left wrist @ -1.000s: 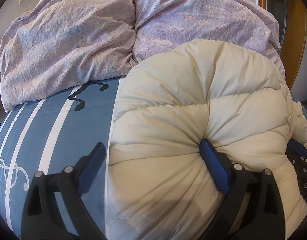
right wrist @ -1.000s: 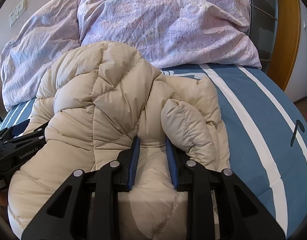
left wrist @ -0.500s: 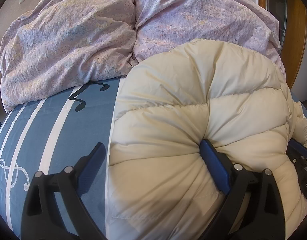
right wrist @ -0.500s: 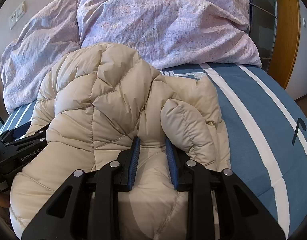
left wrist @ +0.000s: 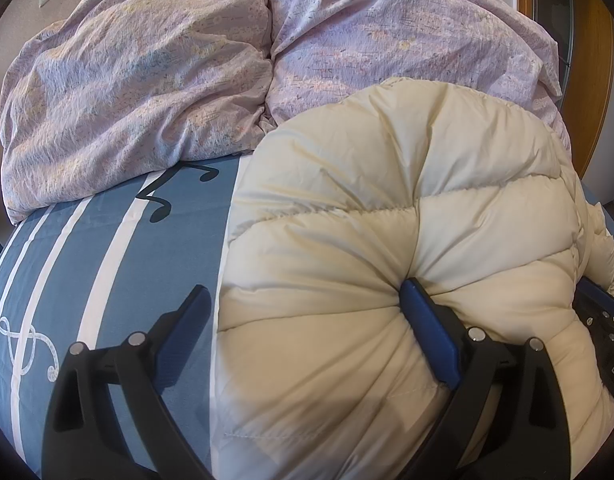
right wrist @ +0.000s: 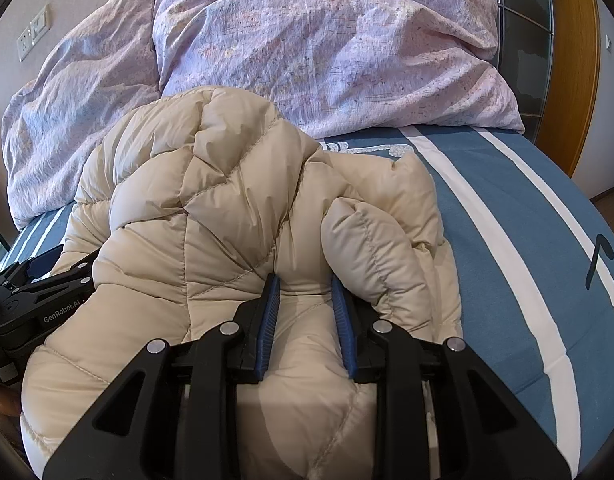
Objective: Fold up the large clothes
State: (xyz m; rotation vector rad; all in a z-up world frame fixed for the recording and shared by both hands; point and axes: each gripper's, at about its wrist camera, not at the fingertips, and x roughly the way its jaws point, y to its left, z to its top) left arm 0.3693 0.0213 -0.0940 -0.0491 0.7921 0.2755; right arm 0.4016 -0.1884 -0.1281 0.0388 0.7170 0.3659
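Right gripper [right wrist: 305, 312] fingers pinch the cream jacket [right wrist: 211, 216] on the bed [right wrist: 507, 248]; left gripper [left wrist: 307, 316] fingers spread wide around its edge.

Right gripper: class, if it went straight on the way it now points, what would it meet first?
The right gripper is already clamped on the cream down jacket; going on, it would push deeper into its bunched folds, probably well before the lilac pillows.
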